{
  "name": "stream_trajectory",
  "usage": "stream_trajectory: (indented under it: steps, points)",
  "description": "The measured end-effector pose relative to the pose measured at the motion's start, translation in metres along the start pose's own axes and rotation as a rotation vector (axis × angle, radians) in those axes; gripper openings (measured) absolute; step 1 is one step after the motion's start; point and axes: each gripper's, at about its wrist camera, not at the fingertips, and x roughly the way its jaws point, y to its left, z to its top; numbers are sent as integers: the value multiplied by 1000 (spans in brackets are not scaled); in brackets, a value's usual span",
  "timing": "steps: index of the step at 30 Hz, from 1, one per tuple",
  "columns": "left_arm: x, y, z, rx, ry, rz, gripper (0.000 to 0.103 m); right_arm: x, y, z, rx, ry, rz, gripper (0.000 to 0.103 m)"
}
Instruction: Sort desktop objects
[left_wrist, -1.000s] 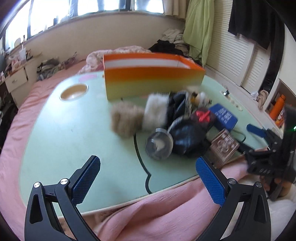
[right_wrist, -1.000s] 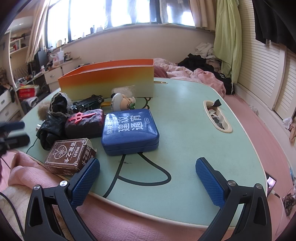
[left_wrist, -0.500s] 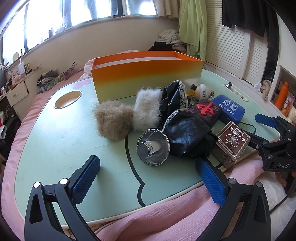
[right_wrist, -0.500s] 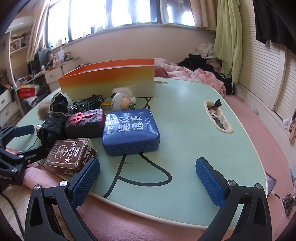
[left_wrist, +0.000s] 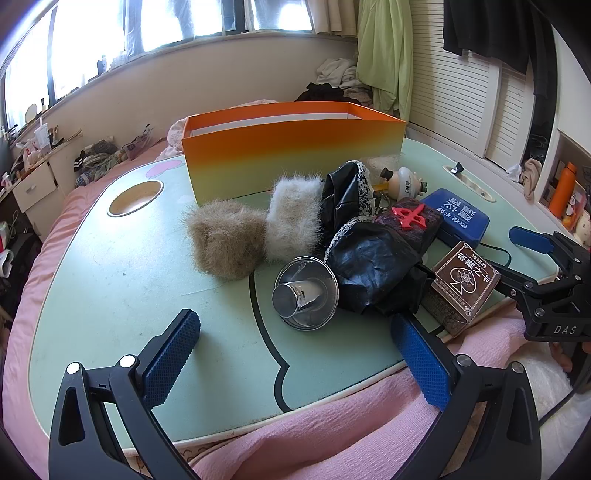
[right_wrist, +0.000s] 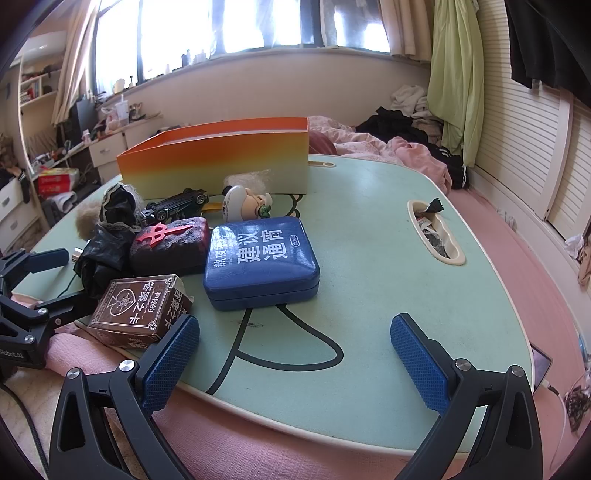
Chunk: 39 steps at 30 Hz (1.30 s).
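Observation:
An orange-to-yellow open box (left_wrist: 291, 151) (right_wrist: 218, 162) stands at the back of the pale green table (left_wrist: 110, 280). In front of it lie a brown fur puff (left_wrist: 225, 238), a white fur puff (left_wrist: 293, 218), a steel cup (left_wrist: 304, 293) on its side, black crumpled cloth (left_wrist: 373, 266), a dark block with a red sign (right_wrist: 170, 245), a blue case (right_wrist: 260, 260), a brown card box (right_wrist: 142, 308), a toy car (right_wrist: 175, 205) and a small figurine (right_wrist: 245, 201). My left gripper (left_wrist: 295, 354) is open near the cup. My right gripper (right_wrist: 295, 354) is open near the blue case.
A round cup hole (left_wrist: 135, 194) is sunk in the table's left side, and an oval tray slot (right_wrist: 436, 232) with scraps in its right side. Pink bedding (left_wrist: 332, 435) lies under the front edge. Clothes are piled behind; drawers stand to the left.
The left gripper has swung and steadied closer to the pile, and the cup now lies just ahead of it. The right gripper has hardly moved. Both stay open.

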Motion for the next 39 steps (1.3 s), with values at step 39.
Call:
stream_trajectory:
  steps: [39]
  points:
    - [-1, 1, 0, -42, 3, 42, 103, 0, 1, 0, -14, 0, 11, 103]
